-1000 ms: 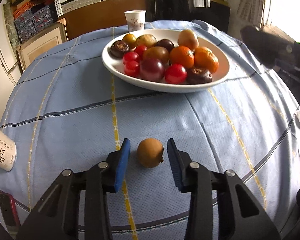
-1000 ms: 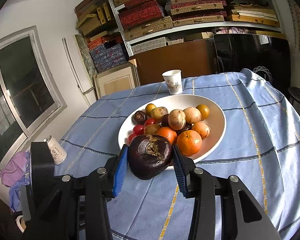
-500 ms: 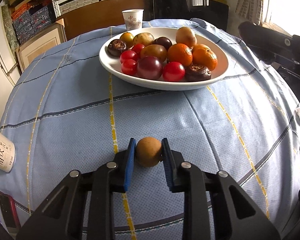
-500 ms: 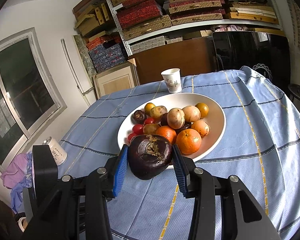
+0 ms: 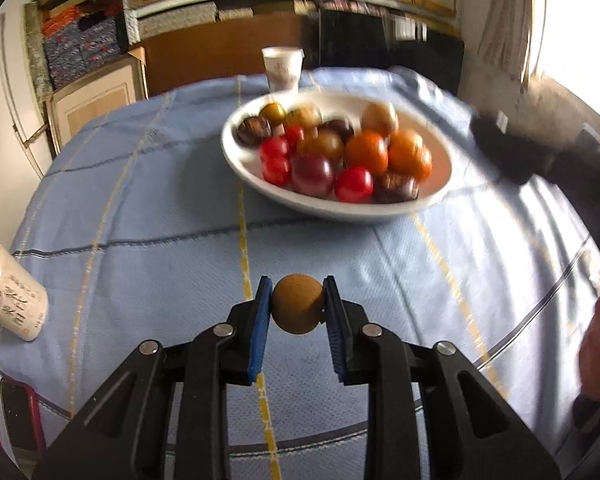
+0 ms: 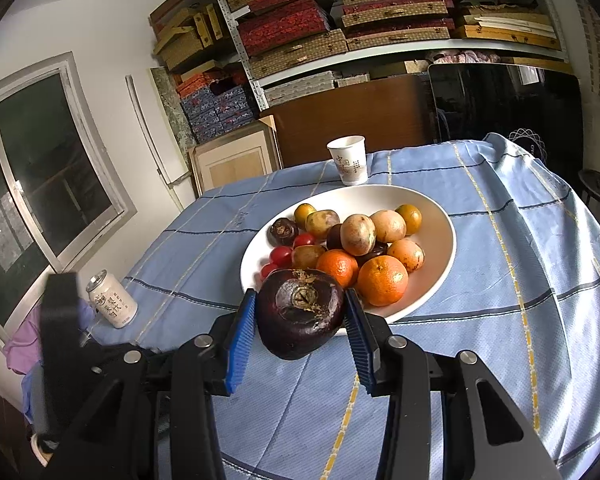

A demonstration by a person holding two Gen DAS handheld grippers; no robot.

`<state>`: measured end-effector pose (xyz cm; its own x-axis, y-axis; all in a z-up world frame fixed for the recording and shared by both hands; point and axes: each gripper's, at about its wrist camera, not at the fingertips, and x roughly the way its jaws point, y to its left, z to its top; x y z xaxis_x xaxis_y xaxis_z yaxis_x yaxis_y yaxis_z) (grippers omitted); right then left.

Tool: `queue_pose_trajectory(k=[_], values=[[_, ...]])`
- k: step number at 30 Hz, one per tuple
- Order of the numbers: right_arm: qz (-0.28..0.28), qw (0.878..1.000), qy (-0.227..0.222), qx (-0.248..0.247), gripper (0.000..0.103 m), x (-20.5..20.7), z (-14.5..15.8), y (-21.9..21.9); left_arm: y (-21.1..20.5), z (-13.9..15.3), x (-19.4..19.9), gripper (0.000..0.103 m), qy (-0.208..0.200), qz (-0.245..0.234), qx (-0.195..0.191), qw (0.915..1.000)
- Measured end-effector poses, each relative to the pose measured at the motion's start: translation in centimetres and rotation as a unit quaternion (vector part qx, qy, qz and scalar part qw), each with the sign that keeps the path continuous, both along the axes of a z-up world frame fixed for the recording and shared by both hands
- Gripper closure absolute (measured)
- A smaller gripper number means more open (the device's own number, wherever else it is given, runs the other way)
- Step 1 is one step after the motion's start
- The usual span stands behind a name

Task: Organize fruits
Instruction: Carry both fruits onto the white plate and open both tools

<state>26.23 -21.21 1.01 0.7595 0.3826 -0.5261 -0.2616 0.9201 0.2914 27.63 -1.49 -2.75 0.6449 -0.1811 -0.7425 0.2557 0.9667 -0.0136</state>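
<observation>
Brown fruit (image 5: 297, 303): small, firm, light; left gripper (image 5: 296, 312) jaws clamped across its middle, above tabletop (image 5: 140, 240)
Purple fruit (image 6: 300, 312): heavier, smooth-skinned; right gripper (image 6: 300, 324) jaws clamped on its sides, before bowl (image 6: 440, 216)

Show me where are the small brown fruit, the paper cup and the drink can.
small brown fruit (image 5: 297, 303), left wrist view, middle of its front.
paper cup (image 6: 350, 160), right wrist view, its printed side.
drink can (image 6: 113, 301), right wrist view, its label.
</observation>
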Motion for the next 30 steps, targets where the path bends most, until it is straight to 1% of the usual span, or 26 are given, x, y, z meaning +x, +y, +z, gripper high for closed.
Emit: queue_pose_trajectory(k=[3, 5, 7, 9, 10, 12, 14, 18, 25, 30], values=[[0.007, 1.0, -0.002, 0.003, 0.059, 0.0, 0.8, 0.3, 1.0, 3.1, -0.1, 0.078, -0.027, 0.008, -0.034, 0.999], [0.014, 1.0, -0.009, 0.002, 0.059, 0.5, 2.0, 0.3, 1.4, 5.7, 0.8, 0.078, -0.042, 0.01, -0.059, 0.9973], [0.004, 1.0, -0.027, -0.006, 0.059, 1.1, 3.4, 0.1, 1.3, 7.9, 2.1, 0.078, -0.057, 0.011, -0.065, 0.9962], [0.002, 0.999, -0.034, -0.007, 0.059, 2.2, 4.4, 0.0, 0.5, 9.3, 4.1, 0.078, -0.069, 0.012, -0.058, 0.9959], [-0.001, 0.999, -0.032, -0.004, 0.059, 3.2, 4.8, -0.2, 0.1, 9.6, 5.0, 0.078, -0.069, 0.012, -0.054, 0.9961], [-0.007, 1.0, -0.023, -0.002, 0.059, 4.8, 5.0, -0.6, -0.8, 9.6, 7.3, 0.078, -0.058, 0.015, -0.051, 0.9969], [-0.013, 1.0, -0.008, -0.001, 0.059, 6.6, 4.8, -1.1, -1.5, 8.9, 9.9, 0.078, -0.039, 0.023, -0.051, 0.9977], [-0.026, 0.999, 0.008, -0.019, 0.059, 9.4, 4.0, -1.7, -2.5, 7.4, 13.5, 0.078, -0.025, 0.04, -0.037, 0.9982], [-0.033, 0.998, 0.036, -0.024, 0.059, 12.4, 2.2, -2.4, -2.6, 5.1, 16.8, 0.078, -0.004, 0.054, -0.031, 0.998], [-0.031, 0.998, 0.041, -0.03, 0.059, 13.2, 1.6, -2.2, -2.5, 4.4, 17.7, 0.078, -0.001, 0.054, -0.029, 0.9981]])
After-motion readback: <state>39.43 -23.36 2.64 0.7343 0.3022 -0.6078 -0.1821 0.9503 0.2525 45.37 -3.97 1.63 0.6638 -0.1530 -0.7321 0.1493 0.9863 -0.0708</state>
